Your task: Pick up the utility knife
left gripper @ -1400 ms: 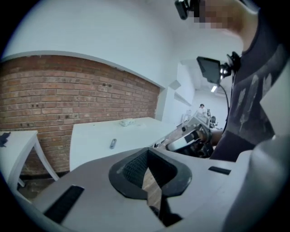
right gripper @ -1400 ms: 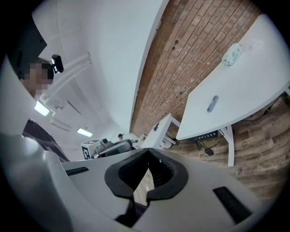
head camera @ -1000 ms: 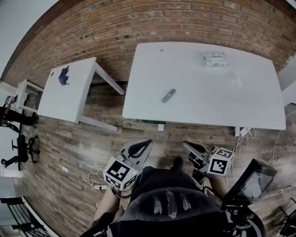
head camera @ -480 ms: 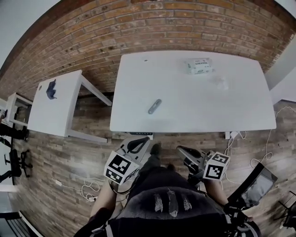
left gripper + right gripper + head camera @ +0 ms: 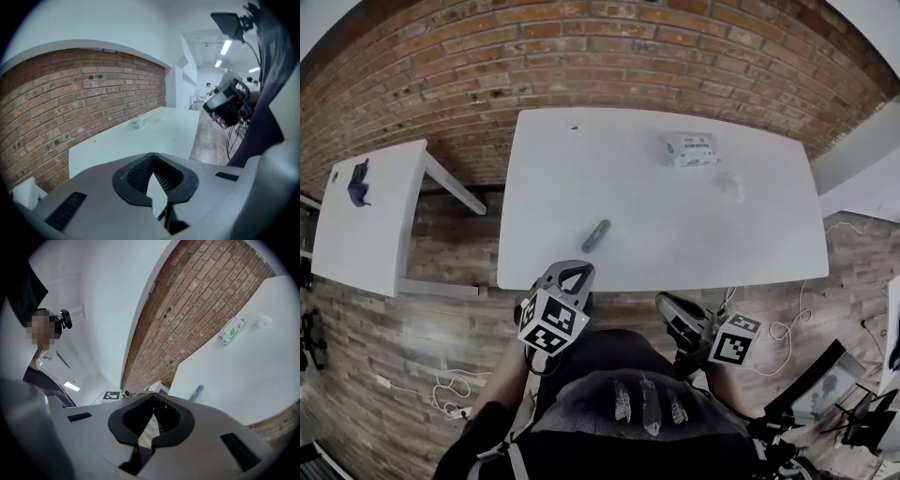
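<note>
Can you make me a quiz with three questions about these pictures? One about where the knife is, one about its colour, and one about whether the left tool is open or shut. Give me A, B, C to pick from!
1. Where is the knife?
A) on the floor
B) on the big table
C) in a tool

2. What colour is the knife?
A) red
B) yellow
C) grey

3. On the left tool, the jaws are:
A) shut and empty
B) wide open
C) clamped on the knife

Answers:
1 B, it lies near the table's front edge.
2 C, its body looks dull grey.
3 A, the jaws meet with nothing between them.
</note>
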`<act>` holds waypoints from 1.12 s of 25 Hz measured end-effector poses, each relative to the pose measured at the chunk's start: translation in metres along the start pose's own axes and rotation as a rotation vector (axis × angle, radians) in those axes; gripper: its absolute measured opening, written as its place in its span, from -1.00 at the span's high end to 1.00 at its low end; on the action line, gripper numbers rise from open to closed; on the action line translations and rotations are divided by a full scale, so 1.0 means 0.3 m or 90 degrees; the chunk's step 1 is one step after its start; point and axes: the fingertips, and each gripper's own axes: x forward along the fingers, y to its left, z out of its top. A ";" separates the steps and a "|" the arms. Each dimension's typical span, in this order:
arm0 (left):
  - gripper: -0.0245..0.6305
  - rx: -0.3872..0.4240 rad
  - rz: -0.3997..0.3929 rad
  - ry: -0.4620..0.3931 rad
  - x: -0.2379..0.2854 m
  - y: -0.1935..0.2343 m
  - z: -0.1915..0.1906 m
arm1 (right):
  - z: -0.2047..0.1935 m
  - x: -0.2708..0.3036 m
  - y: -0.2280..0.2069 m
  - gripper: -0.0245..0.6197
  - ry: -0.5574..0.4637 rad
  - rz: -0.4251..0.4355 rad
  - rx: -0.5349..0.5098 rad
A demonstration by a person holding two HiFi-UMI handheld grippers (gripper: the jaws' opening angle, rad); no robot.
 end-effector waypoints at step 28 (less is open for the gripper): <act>0.11 -0.007 -0.109 0.237 0.453 0.162 -0.322 | 0.179 0.238 -0.149 0.92 0.036 -0.094 0.030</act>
